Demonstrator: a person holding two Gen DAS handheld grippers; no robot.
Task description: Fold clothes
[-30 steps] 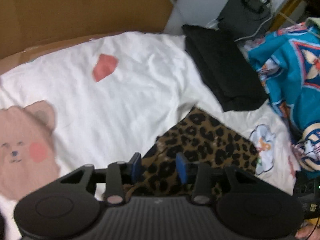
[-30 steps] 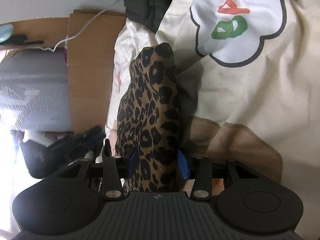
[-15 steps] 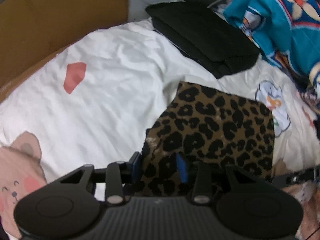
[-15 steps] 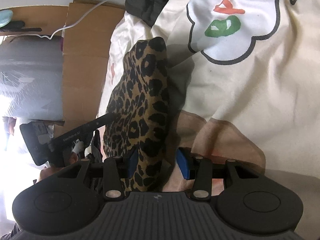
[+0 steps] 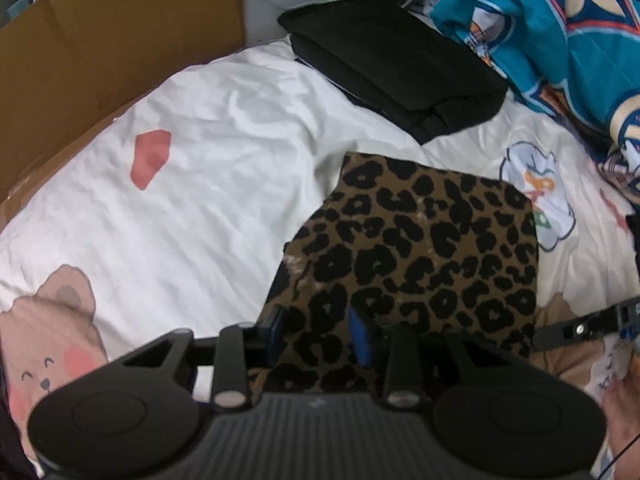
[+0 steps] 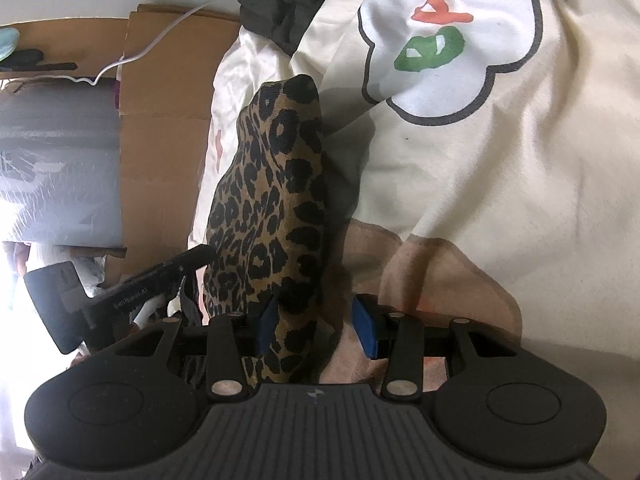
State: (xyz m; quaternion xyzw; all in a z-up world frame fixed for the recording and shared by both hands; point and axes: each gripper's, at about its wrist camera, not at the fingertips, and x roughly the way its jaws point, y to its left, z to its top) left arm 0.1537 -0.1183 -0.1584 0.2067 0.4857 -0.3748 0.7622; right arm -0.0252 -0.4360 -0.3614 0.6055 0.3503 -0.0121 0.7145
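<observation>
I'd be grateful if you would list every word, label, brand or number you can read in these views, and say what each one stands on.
Pale lettering on the left gripper's black finger: too small and blurred to read.
Small mark on the right gripper's ribbed body: a logo, no letters.
Flower print on the bedsheet: shapes only, no text.
Leopard-print garment: no label visible.

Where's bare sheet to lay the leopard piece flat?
Widest free patch: white sheet between the cardboard, the red print and the bear print, left of the leopard garment. Crowded at the top and right of the left wrist view: folded black clothes and the teal garment. Only a thin strip by the flower print.
</observation>
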